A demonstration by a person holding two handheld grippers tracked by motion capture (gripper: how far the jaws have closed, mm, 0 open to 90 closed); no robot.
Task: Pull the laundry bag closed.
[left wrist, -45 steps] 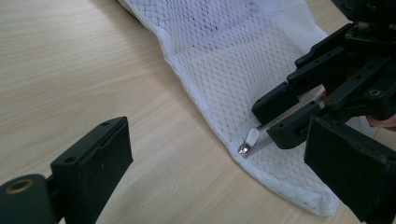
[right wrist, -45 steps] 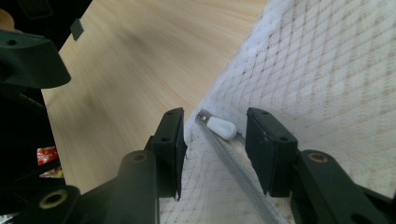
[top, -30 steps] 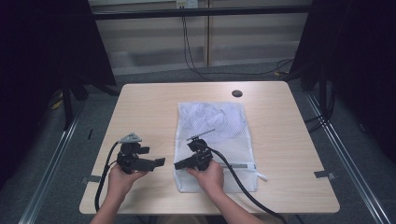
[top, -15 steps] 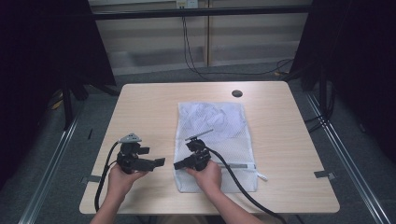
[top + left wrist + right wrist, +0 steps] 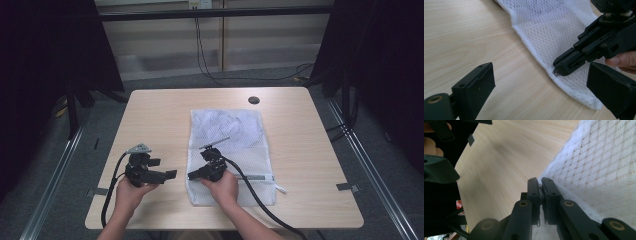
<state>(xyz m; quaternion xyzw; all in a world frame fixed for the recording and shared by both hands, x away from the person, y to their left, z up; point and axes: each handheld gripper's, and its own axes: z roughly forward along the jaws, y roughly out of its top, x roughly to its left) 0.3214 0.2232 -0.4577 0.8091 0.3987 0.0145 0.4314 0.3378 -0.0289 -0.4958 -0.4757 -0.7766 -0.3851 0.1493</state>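
A white mesh bag (image 5: 230,130) lies flat on the wooden table (image 5: 160,115), right of centre. My right gripper (image 5: 191,176) lies level at the bag's near left edge (image 5: 541,60). Its jaws have just been closing and now stand shut (image 5: 540,180) on that edge, where a small metal piece (image 5: 555,73), seemingly the zipper pull, pokes out at their tips. My left gripper (image 5: 170,174) is held just left of the bag, pointing at the right one. It is open (image 5: 541,75), with only bare table and the bag's hem between its fingers (image 5: 477,82).
A small black round cap (image 5: 254,100) sits near the table's far edge. Both grippers' cables (image 5: 260,202) trail back over the near edge. Bare tabletop stretches to the left of the bag and beyond it.
The right gripper's jaws have drawn together at the bag's edge. Neither hand has moved, and the bag lies as before.
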